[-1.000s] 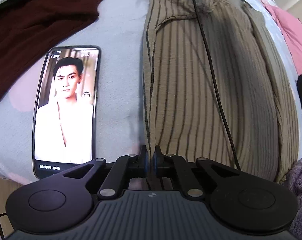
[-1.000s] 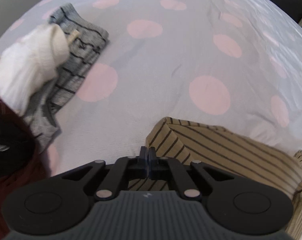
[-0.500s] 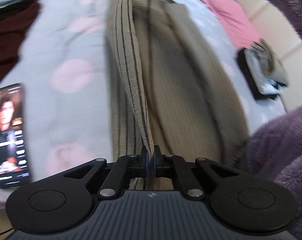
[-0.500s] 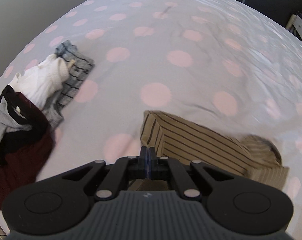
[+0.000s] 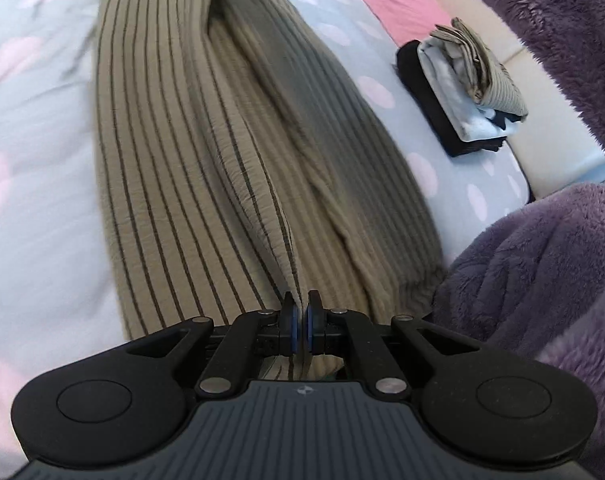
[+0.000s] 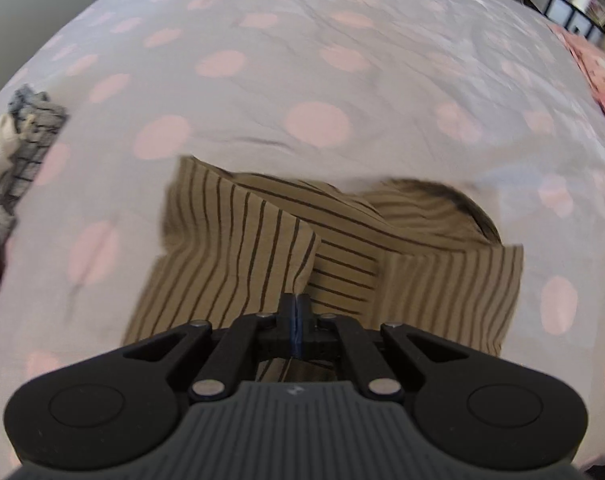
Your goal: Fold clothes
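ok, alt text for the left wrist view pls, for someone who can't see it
The left gripper is shut on a raised fold of a tan striped garment that stretches away across a pale bedsheet with pink dots. To the right a small stack of folded clothes sits on the sheet, and purple fleece fills the right edge.

Tan striped garment (image 5: 206, 168), part-folded on bed
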### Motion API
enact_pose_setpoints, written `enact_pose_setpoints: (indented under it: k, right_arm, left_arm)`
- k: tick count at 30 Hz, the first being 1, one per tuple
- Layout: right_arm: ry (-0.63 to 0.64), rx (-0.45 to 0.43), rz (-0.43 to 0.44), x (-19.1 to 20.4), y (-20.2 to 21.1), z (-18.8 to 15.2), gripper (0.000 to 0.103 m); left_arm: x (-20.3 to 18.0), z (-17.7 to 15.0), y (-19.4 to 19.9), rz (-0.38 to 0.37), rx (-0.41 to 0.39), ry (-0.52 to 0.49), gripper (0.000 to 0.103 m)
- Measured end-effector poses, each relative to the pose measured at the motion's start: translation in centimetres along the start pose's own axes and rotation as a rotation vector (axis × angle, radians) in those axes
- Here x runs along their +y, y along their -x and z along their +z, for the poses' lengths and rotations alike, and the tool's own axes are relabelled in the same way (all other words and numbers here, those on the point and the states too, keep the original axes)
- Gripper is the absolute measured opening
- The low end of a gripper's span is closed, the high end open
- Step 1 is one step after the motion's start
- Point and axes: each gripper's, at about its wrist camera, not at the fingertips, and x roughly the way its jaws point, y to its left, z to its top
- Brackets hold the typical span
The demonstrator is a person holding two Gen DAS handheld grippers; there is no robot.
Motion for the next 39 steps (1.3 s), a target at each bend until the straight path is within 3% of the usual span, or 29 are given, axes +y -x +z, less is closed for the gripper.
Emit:
enact_pose_setpoints:
  k: [6, 10, 11, 12, 16, 20, 27, 32, 36, 39]
  right_arm:
    - [-0.012, -0.010, 0.045, -2.6, -2.0, -1.2, 0.002]
    - [0.024, -0.036, 0.064, -2.8, -1.8, -1.9, 0.015]
    - [0.031, -0.044, 0.064, -2.9, -1.4, -2.1, 0.030]
    - [0.031, -0.055, 0.066, -3.1, -0.5, -2.2, 0.040]
    - [0.059, -0.114, 0.069, -4.0, 4.7, -3.4, 0.042]
    - [0.100, -0.183, 0.080, -4.7, 11.4, -6.2, 0.053]
    - [0.109, -0.263, 0.208, -6.4, 23.5, -16.5, 0.054]
    - [0.008, -0.300, 0.281, -7.6, 29.6, -26.1, 0.062]
    - [-0.062, -0.314, 0.305, -6.4, 30.3, -34.0, 0.063]
    - [-0.109, -0.305, 0.291, -4.9, 28.4, -38.9, 0.063]
  left_arm:
    - [0.0, 1.1, -2.4, -0.003, 0.025, 0.006, 0.002]
    - [-0.4, 1.2, -2.8, 0.012, 0.029, 0.001, 0.002]
    - [-0.6, 1.2, -2.8, 0.017, 0.029, -0.003, 0.002]
    - [-0.8, 1.2, -2.8, 0.021, 0.029, -0.007, 0.002]
    - [-0.9, 0.8, -2.0, 0.015, -0.001, -0.003, 0.002]
    - [-1.0, 0.4, -1.2, 0.009, -0.031, 0.001, 0.002]
    - [-1.8, 0.3, -0.6, 0.013, -0.050, -0.017, 0.002]
    - [-3.9, 1.2, -1.4, 0.062, -0.028, -0.083, 0.002]
    - [-4.2, 1.7, -3.4, 0.084, -0.011, -0.066, 0.002]
    - [-4.2, 1.6, -5.0, 0.086, 0.004, -0.042, 0.002]
